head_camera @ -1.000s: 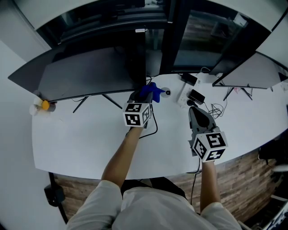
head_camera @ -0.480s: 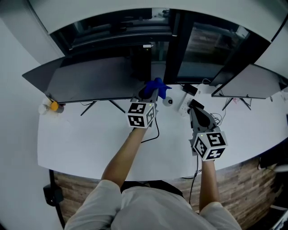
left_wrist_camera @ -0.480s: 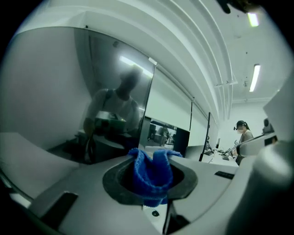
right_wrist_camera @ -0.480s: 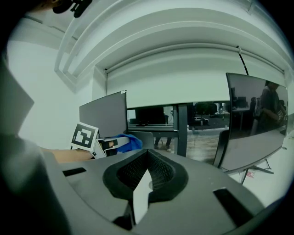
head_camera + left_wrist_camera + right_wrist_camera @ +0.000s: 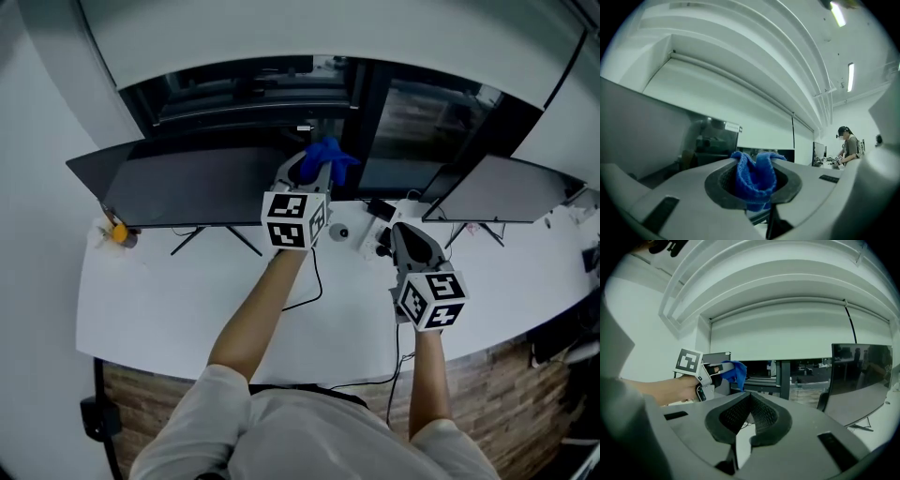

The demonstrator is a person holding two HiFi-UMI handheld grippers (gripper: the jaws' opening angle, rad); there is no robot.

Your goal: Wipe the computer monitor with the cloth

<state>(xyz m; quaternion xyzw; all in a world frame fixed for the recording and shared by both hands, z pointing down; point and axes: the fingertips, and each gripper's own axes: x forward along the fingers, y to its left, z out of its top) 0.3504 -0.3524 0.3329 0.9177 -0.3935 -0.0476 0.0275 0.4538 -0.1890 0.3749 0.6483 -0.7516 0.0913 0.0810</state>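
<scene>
Head view: left gripper held out at arm's length over the far side of the white curved desk, marker cube facing the camera. Its jaws are clamped on a crumpled blue knitted cloth, which bunches out past the tips. The cloth sits at the upper right corner of the wide dark computer monitor. Contact with the screen cannot be told from here. Dark window directly behind.

Left gripper view: cloth wedged between the two grey jaw pads and folded double. Two lobes stand above the pads, and the lower end hangs below them. The monitor's grey face fills the left of this view, off to the cloth's left. Far right, in the background, a person stands at another desk. Long ceiling lamps are lit overhead.

Right gripper: in the head view it is low over the desk, to the right of the left forearm and well apart from the cloth. Right gripper view: jaws closed together at the tips, nothing between them. Beyond them the left gripper and cloth show at left, and a second dark monitor at right.

On the desk: black cable running under the left forearm. Small orange-and-white object at the left end, near the wide monitor's stand.
</scene>
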